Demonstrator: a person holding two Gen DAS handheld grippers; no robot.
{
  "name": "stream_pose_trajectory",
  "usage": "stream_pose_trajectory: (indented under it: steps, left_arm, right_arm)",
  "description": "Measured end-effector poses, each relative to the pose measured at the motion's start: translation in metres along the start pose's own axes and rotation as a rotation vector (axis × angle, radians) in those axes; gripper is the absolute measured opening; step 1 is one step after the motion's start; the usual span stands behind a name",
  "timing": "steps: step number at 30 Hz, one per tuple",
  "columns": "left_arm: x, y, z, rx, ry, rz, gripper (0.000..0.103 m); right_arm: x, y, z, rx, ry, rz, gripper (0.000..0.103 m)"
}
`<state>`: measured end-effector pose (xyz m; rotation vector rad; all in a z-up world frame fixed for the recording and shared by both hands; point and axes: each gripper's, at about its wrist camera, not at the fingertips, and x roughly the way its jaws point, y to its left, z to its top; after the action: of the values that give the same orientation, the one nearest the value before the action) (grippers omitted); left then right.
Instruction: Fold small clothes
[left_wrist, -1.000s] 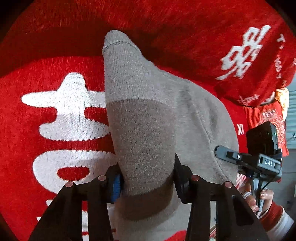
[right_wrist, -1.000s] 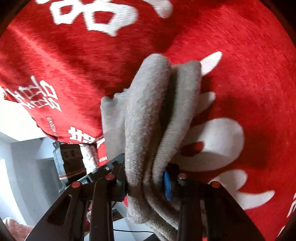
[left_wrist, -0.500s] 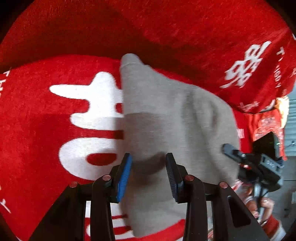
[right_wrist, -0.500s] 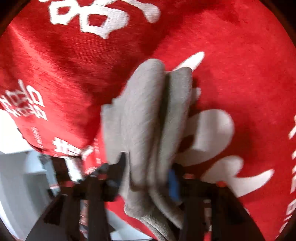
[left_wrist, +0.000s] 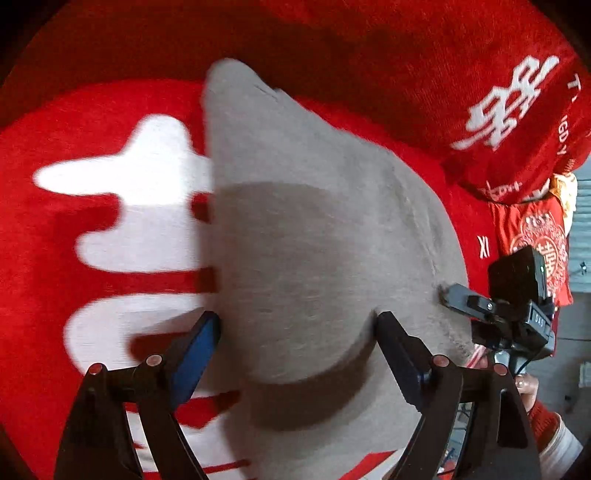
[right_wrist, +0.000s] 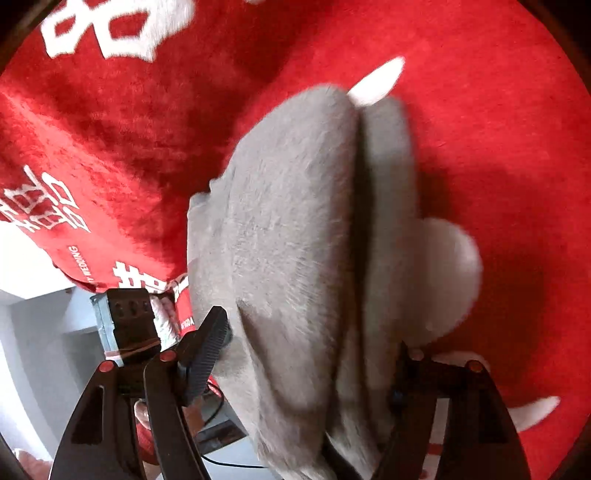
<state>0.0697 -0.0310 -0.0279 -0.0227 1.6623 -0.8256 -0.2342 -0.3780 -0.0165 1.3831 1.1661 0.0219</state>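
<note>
both grippers (left_wrist: 297, 328) (right_wrist: 312, 341) apparently wider around sock (left_wrist: 314, 221) now

Red blanket (left_wrist: 92, 110) with white characters; grey sock (left_wrist: 314, 240) on it

You've got a plain grey sock (left_wrist: 314, 236) on a bright red blanket (left_wrist: 92, 122) patterned with big white characters (left_wrist: 140, 173); the black gripper (left_wrist: 295, 350) has blue pads (left_wrist: 195, 350).

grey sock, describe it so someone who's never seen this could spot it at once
A red plush blanket with big white characters covers the whole surface. On it, the grey sock lies doubled over. It is the only grey, unprinted item there.
</note>
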Motion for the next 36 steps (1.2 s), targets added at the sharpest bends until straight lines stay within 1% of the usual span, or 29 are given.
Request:
stream_pose_trajectory:
  steps: [1, 2, 3, 4, 5, 7, 11, 15, 16, 17, 19, 21, 23, 25, 26, 28, 30, 31, 32, 33, 34, 35, 36]
  left_arm:
    - [0.003, -0.003, 0.000, 0.004, 0.002, 0.002, 0.087]
    - [0.005, -0.006, -0.001, 0.007, -0.003, 0.005, 0.082]
    - [0.004, -0.008, -0.002, 0.008, -0.014, 0.009, 0.076]
    - [0.001, -0.008, -0.003, 0.007, -0.019, 0.013, 0.066]
    - [-0.002, -0.007, -0.003, 0.005, -0.025, 0.005, 0.056]
    - [-0.011, -0.006, -0.003, -0.005, -0.038, -0.034, 0.048]
    - [-0.046, -0.005, -0.009, 0.001, -0.086, -0.074, 0.048]
    - [-0.092, 0.001, -0.022, 0.018, -0.135, -0.092, 0.048]
    - [-0.102, 0.005, -0.027, 0.021, -0.145, -0.089, 0.048]
    - [-0.113, 0.009, -0.034, 0.022, -0.153, -0.084, 0.048]
    - [-0.128, 0.020, -0.045, 0.017, -0.161, -0.070, 0.048]
    - [-0.147, 0.041, -0.063, -0.007, -0.160, -0.049, 0.048]
    - [-0.160, 0.066, -0.081, -0.026, -0.155, -0.019, 0.048]
    - [-0.164, 0.086, -0.097, -0.042, -0.148, 0.020, 0.048]
    - [-0.158, 0.091, -0.102, -0.053, -0.140, 0.039, 0.048]
    - [-0.155, 0.114, -0.118, -0.075, -0.124, 0.077, 0.048]
    - [-0.144, 0.135, -0.128, -0.109, -0.099, 0.132, 0.048]
    - [-0.142, 0.143, -0.132, -0.123, -0.088, 0.161, 0.048]
    - [-0.142, 0.149, -0.136, -0.134, -0.085, 0.169, 0.048]
    - [-0.146, 0.152, -0.139, -0.139, -0.093, 0.143, 0.048]
    - [-0.152, 0.154, -0.142, -0.144, -0.114, 0.128, 0.048]
    - [-0.162, 0.154, -0.145, -0.135, -0.142, 0.135, 0.048]
    - [-0.170, 0.154, -0.146, -0.124, -0.164, 0.148, 0.048]
  right_arm:
    - [0.006, 0.005, -0.001, -0.006, 0.019, -0.016, 0.055]
    - [0.010, 0.008, -0.002, -0.007, 0.030, -0.022, 0.041]
    - [0.011, 0.010, -0.003, 0.001, 0.030, 0.001, 0.039]
    - [0.010, 0.013, -0.007, 0.017, 0.025, 0.062, 0.038]
    - [0.008, 0.016, -0.009, 0.023, 0.021, 0.101, 0.037]
    - [0.006, 0.029, -0.017, 0.027, 0.015, 0.174, 0.037]
    - [0.009, 0.057, -0.032, 0.007, 0.017, 0.247, 0.037]
    - [0.026, 0.096, -0.056, -0.054, 0.050, 0.274, 0.037]
    - [0.023, 0.096, -0.061, -0.062, 0.061, 0.277, 0.037]
    - [0.029, 0.102, -0.069, -0.073, 0.076, 0.278, 0.037]
    - [0.050, 0.113, -0.083, -0.087, 0.108, 0.284, 0.037]
    - [0.073, 0.118, -0.095, -0.088, 0.141, 0.286, 0.037]
    - [0.100, 0.121, -0.108, -0.090, 0.178, 0.271, 0.037]
    - [0.122, 0.123, -0.121, -0.104, 0.209, 0.233, 0.037]
    - [0.134, 0.122, -0.126, -0.114, 0.225, 0.194, 0.038]
    - [0.151, 0.120, -0.131, -0.130, 0.246, 0.086, 0.040]
    - [0.158, 0.122, -0.135, -0.159, 0.246, -0.039, 0.047]
    - [0.155, 0.123, -0.137, -0.164, 0.230, -0.058, 0.049]
    - [0.152, 0.125, -0.137, -0.161, 0.215, -0.063, 0.053]
    - [0.147, 0.123, -0.137, -0.151, 0.197, -0.067, 0.059]
    - [0.141, 0.123, -0.136, -0.132, 0.169, -0.066, 0.059]
    - [0.134, 0.121, -0.134, -0.106, 0.141, -0.067, 0.059]
    - [0.129, 0.117, -0.132, -0.070, 0.118, -0.053, 0.057]
